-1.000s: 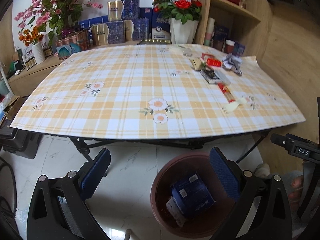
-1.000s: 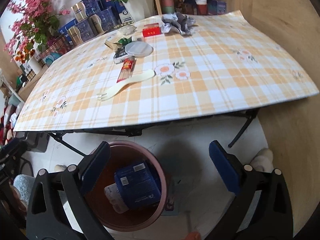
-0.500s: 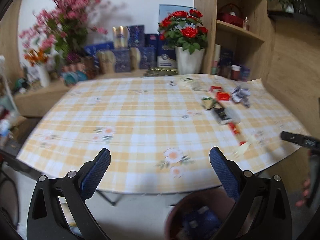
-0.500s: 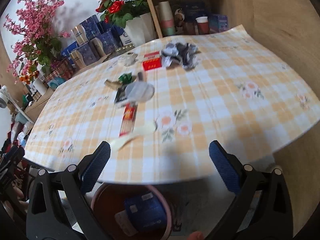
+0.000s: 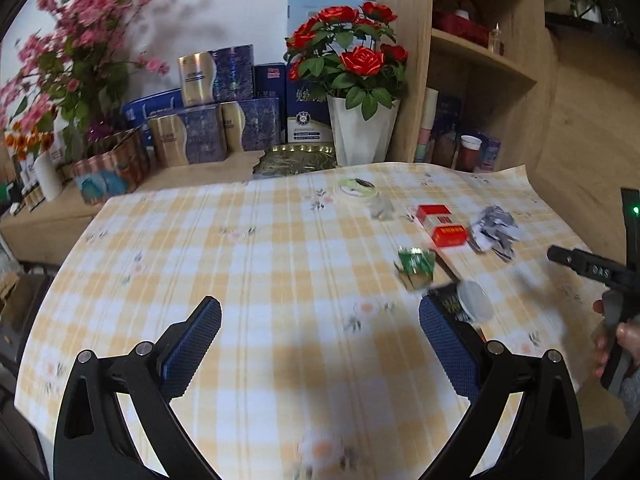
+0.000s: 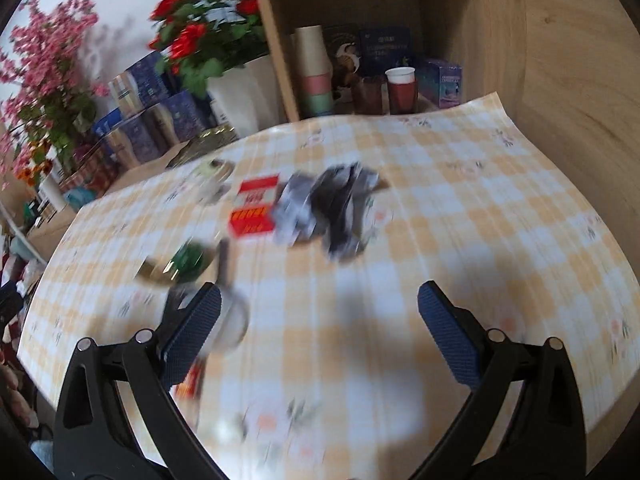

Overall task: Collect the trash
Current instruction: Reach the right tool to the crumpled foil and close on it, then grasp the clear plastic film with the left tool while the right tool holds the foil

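Trash lies on the checked tablecloth [image 5: 260, 264]: a red and white box [image 5: 442, 224] [image 6: 256, 210], a crumpled grey wrapper [image 5: 494, 232] [image 6: 332, 208], a green wrapper [image 5: 416, 268] [image 6: 188, 260], a white round lid [image 5: 474, 300] [image 6: 230, 320] on a dark packet, and a tape roll [image 5: 356, 190]. My left gripper [image 5: 320, 344] hovers open over the table's near middle, its right finger beside the lid. My right gripper [image 6: 318, 340] is open above bare cloth just short of the grey wrapper, with the lid behind its left finger. Both views are blurred.
A white vase of red roses [image 5: 356, 120], blue and gold boxes [image 5: 216, 120] and pink blossoms [image 5: 68, 64] line the far side. A wooden shelf unit [image 6: 360, 60] with cups stands at the table's far right corner. A hand holding the other gripper [image 5: 612, 320] shows at right.
Both grippers rose from the floor-level bin and came forward over the table. The bin dropped out of view, and the trash pile is now much closer.
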`<state>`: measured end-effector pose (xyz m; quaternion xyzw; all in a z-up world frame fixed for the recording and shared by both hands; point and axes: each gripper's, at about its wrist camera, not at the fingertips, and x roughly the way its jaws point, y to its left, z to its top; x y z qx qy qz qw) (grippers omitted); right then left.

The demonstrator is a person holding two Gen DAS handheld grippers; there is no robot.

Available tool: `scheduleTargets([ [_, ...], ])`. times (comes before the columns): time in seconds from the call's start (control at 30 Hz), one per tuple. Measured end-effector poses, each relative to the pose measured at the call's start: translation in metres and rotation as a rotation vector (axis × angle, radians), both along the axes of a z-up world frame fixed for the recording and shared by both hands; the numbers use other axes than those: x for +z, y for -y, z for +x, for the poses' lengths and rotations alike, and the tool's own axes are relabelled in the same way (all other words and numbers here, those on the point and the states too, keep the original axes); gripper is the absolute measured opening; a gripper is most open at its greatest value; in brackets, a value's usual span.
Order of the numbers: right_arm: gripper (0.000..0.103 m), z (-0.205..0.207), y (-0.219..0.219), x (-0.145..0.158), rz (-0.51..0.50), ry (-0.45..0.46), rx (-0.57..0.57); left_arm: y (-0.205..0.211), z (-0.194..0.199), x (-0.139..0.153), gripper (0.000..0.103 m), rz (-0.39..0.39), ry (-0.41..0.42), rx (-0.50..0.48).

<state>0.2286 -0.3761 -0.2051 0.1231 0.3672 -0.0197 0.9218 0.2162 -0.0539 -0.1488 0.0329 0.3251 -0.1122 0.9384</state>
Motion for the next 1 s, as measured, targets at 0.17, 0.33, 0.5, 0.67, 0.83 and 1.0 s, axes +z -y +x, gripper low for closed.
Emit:
scheduleTargets([
  [0.17, 0.097, 0.055, 0.001, -0.013, 0.053, -0.017, -0.016, 0.018, 0.045, -0.005, 0.097, 0.009, -0.019, -0.015],
  [0.33, 0.097, 0.096, 0.004, -0.029, 0.099, -0.033, -0.099, 0.033, 0.071, -0.009, 0.097, -0.008, -0.031, -0.039],
  [0.5, 0.097, 0.118, 0.011, -0.044, 0.116, -0.066, -0.151, 0.043, 0.087, -0.016, 0.097, -0.031, -0.059, -0.068],
  [0.67, 0.073, 0.121, 0.015, -0.061, 0.152, -0.088, -0.131, 0.051, 0.104, -0.024, 0.097, -0.049, -0.097, -0.09],
  [0.83, 0.046, 0.109, 0.01, -0.056, 0.162, -0.021, -0.1, 0.064, 0.129, -0.032, 0.078, -0.066, -0.144, -0.142],
  [1.0, 0.043, 0.094, 0.005, -0.046, 0.134, 0.063, -0.129, 0.082, 0.162, -0.041, 0.074, -0.053, -0.17, -0.169],
])
